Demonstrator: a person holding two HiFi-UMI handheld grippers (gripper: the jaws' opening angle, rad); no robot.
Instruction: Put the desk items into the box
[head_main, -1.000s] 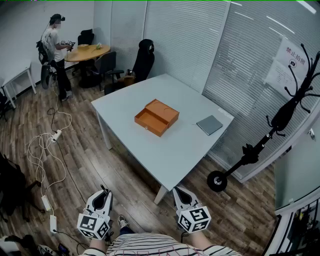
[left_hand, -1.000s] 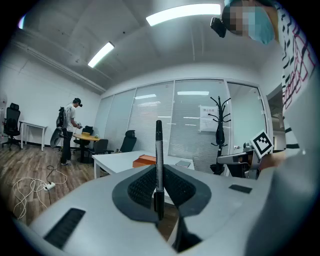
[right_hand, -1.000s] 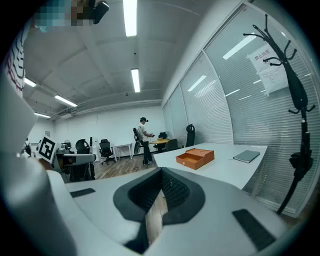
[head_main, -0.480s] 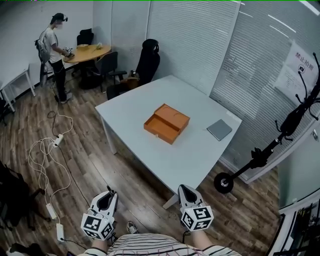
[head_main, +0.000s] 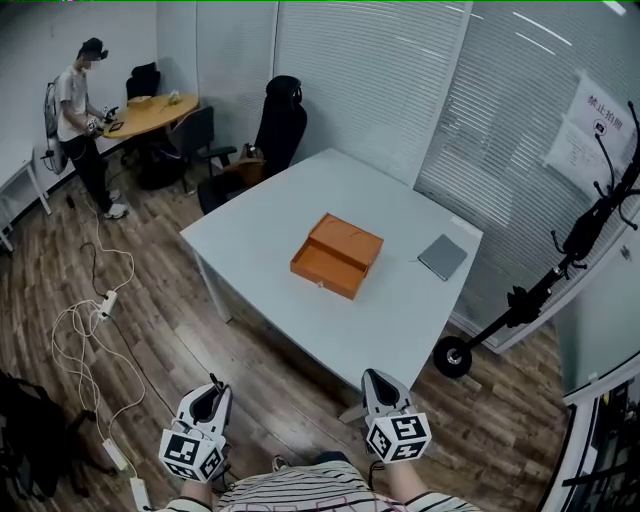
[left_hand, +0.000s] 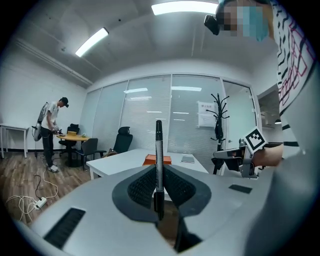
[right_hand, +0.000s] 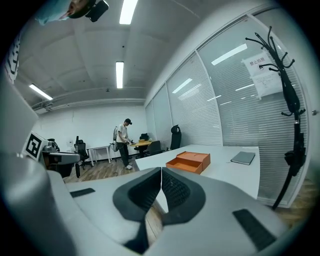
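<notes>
The left gripper's (left_hand: 159, 172) jaws are pinching a slim black pen (left_hand: 158, 150) low on its barrel. The pen is standing upright between the ribbed dark pads, with most of its length rising above them. The right gripper's (right_hand: 161, 182) jaws are pressing together with nothing between them.

In the head view the person is holding both grippers low and close to the body, the left gripper (head_main: 208, 390) and the right gripper (head_main: 376, 382) pointing forward, well apart from the surface (head_main: 265, 235).

An orange box (head_main: 337, 256) is lying open around the middle of that pale grey surface. It is shallow and rectangular, its lid is lying flat against its far side, and its near half is showing an empty orange interior. A flat grey notebook (head_main: 443, 257) is sitting near the right corner of the surface, apart from the box.

A black office chair (head_main: 278, 125) is standing by the far left edge, and a black coat rack (head_main: 590, 225) is leaning to the right, by the blinds. White cables (head_main: 90, 340) are trailing over the wooden floor (head_main: 170, 340). A person (head_main: 75, 120) is standing at a round wooden table (head_main: 150, 110) in the far corner of the room.
</notes>
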